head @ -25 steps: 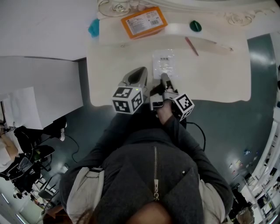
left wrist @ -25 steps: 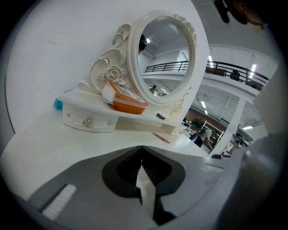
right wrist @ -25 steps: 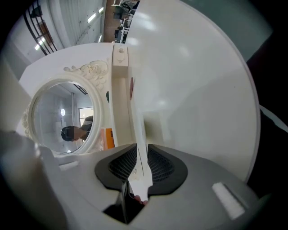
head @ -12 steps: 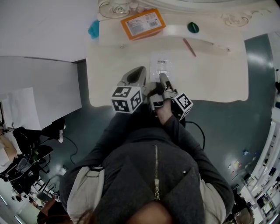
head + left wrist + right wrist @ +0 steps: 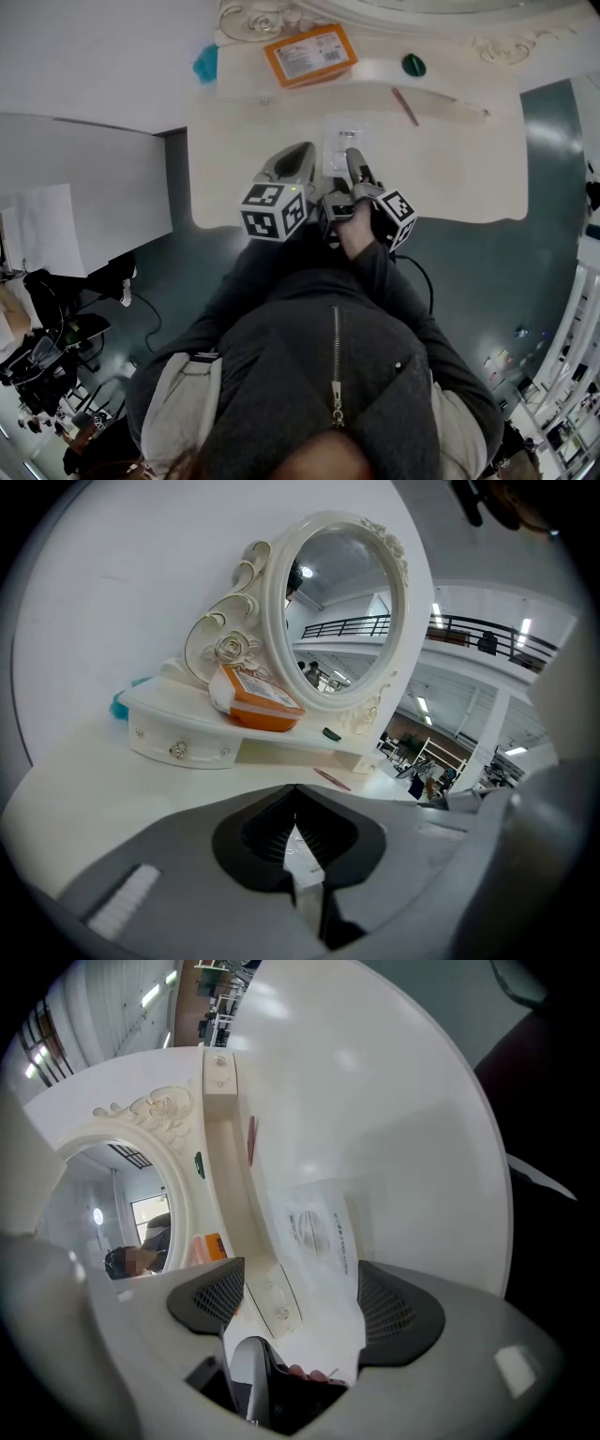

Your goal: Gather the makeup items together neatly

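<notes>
A clear plastic packet (image 5: 343, 144) with print lies flat on the white table (image 5: 459, 178), just ahead of my right gripper (image 5: 352, 161). In the right gripper view the packet (image 5: 319, 1232) runs between the wide-apart jaws of my right gripper (image 5: 300, 1283); they have just been opening and the pads do not press on it. My left gripper (image 5: 298, 156) rests beside it on the left, and in its own view the left gripper (image 5: 295, 801) has its tips together with nothing held. A red pencil (image 5: 405, 106), a small green item (image 5: 413, 65), an orange packet (image 5: 309, 54) and a teal item (image 5: 204, 63) lie further back.
A white ornate vanity mirror (image 5: 337, 602) stands on a raised shelf (image 5: 441, 89) with small drawers along the table's far edge. The orange packet (image 5: 258, 691) and green item (image 5: 331, 733) sit on that shelf. The near table edge runs just below both grippers.
The right gripper has rolled a little, its marker cube now turned more to the right. The clear packet stays flat on the table in front of it. The left gripper has hardly moved.
</notes>
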`<state>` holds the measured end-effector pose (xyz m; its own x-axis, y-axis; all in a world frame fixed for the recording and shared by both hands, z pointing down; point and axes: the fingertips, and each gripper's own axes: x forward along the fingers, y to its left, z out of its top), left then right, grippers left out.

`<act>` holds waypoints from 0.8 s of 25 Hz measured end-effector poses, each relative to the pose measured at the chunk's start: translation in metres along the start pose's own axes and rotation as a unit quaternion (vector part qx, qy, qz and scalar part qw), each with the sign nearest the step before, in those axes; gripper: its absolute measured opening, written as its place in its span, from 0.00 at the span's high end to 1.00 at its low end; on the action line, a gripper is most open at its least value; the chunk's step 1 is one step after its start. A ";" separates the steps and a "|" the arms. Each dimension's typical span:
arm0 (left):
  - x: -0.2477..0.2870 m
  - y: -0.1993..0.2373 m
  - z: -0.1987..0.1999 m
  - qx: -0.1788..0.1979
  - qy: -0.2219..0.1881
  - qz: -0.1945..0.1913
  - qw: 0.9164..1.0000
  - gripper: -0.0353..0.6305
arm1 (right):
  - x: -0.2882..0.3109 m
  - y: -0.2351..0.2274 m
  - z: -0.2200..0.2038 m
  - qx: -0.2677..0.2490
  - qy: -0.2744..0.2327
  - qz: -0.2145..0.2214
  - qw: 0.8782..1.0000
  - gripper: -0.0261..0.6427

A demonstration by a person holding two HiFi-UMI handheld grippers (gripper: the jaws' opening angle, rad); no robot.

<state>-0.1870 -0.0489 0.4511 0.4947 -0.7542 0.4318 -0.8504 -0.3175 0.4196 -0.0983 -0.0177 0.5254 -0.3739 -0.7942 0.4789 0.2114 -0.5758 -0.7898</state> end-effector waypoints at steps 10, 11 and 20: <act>0.006 -0.006 0.005 0.002 -0.005 -0.005 1.000 0.93 | -0.014 0.021 0.003 -0.060 0.010 0.004 0.998 0.37; 0.007 -0.007 0.006 0.003 -0.006 -0.006 1.000 0.93 | -0.016 0.026 0.002 -0.076 0.012 0.009 0.997 0.37; 0.016 -0.036 0.025 0.025 -0.033 -0.030 0.999 0.93 | -0.026 0.076 0.021 -0.245 -0.009 0.074 0.967 0.64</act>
<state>-0.1526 -0.0638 0.4231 0.5327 -0.7691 0.3532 -0.8289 -0.3899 0.4013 -0.0530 -0.0449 0.4606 -0.3561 -0.8665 0.3498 -0.1925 -0.2983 -0.9349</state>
